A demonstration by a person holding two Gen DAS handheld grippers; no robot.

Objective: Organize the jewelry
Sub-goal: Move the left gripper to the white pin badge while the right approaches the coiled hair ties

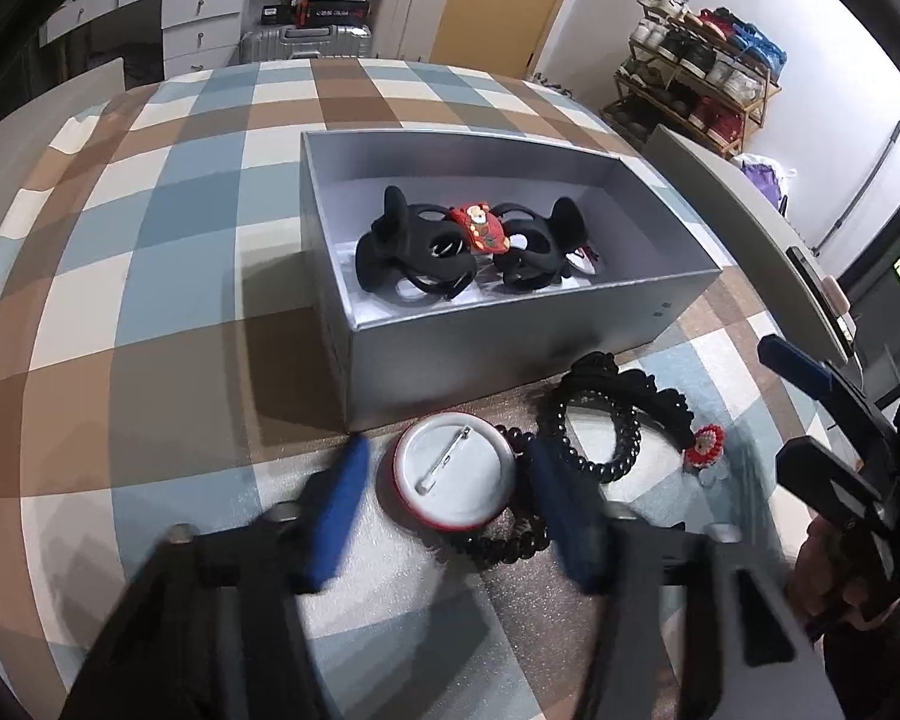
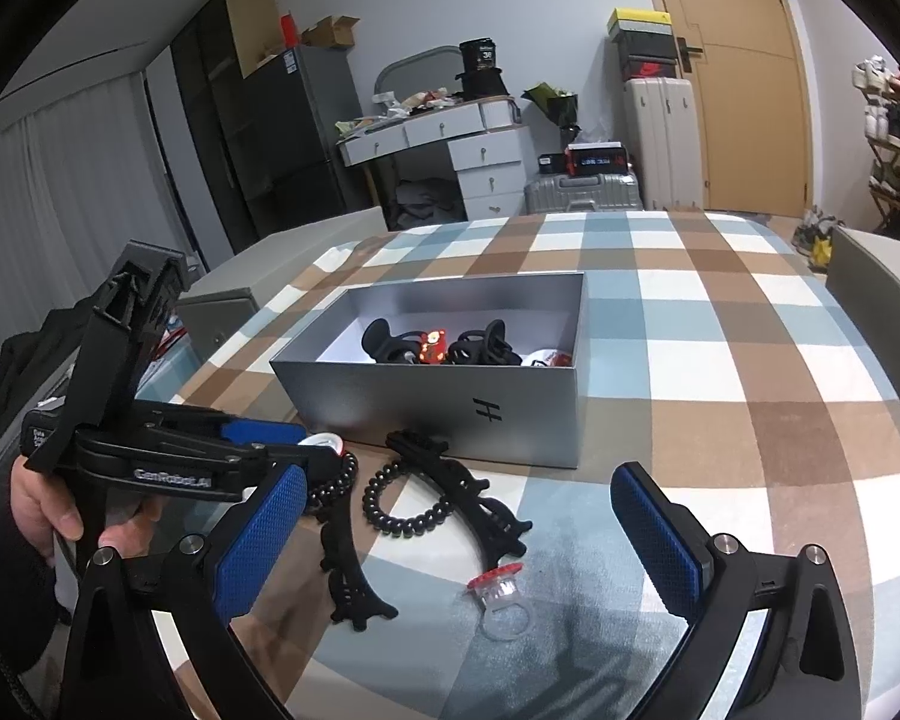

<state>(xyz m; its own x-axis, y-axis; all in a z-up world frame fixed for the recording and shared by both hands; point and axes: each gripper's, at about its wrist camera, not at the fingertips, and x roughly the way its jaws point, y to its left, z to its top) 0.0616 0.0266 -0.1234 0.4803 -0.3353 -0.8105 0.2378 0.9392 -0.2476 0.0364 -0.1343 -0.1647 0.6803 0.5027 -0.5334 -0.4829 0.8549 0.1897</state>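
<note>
Two tools, both spread wide: the left tool (image 1: 450,498) straddles a face-down pin badge (image 1: 453,471) on the desk (image 1: 150,276), below the silver box (image 1: 510,348); right tool (image 2: 459,534) hovers above a black spiral hair tie (image 2: 408,501).

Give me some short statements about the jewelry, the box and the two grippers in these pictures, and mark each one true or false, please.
1. The silver box has no lid on it. True.
2. The round pin badge lies inside the box. False: it lies on the checked tablecloth in front of the box, with its pin side up.
3. Two black hair claws are in the box. True.
4. The left gripper is shut on the badge. False: its jaws stand open on either side of the badge.
5. The right gripper holds the black coil hair tie. False: it is open and empty, and the tie lies on the cloth.
</note>
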